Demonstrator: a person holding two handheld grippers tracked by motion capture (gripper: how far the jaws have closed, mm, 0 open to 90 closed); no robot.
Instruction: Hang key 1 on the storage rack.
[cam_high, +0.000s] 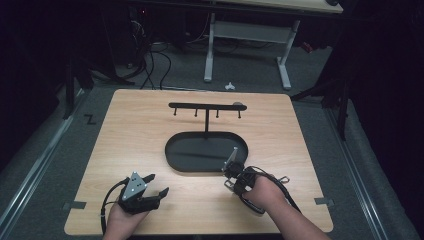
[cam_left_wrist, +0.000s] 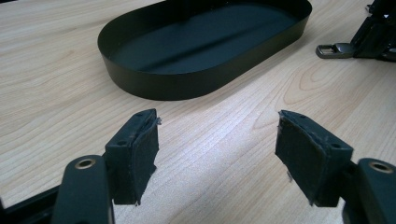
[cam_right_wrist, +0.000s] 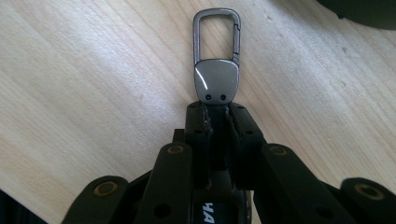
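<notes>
A grey metal carabiner clip (cam_right_wrist: 217, 60) lies flat against the wooden table, its solid end pinched between the pads of my right gripper (cam_right_wrist: 215, 112), which is shut on it. In the high view the right gripper (cam_high: 231, 183) sits just in front of the black oval tray (cam_high: 170, 150), near its right end. My left gripper (cam_high: 157, 183) rests at the front left with its jaws wide apart and nothing between them. From the left gripper (cam_left_wrist: 217, 140) view, the clip (cam_left_wrist: 334, 49) pokes out of the right gripper (cam_left_wrist: 378, 32) beside the tray (cam_left_wrist: 154, 88).
A black T-shaped rack (cam_high: 206, 106) with several small hooks rises from the tray's far side. The light wooden table (cam_high: 130, 135) ends close behind both hands. Beyond it stand a white desk frame (cam_high: 285, 65) and cables on the floor.
</notes>
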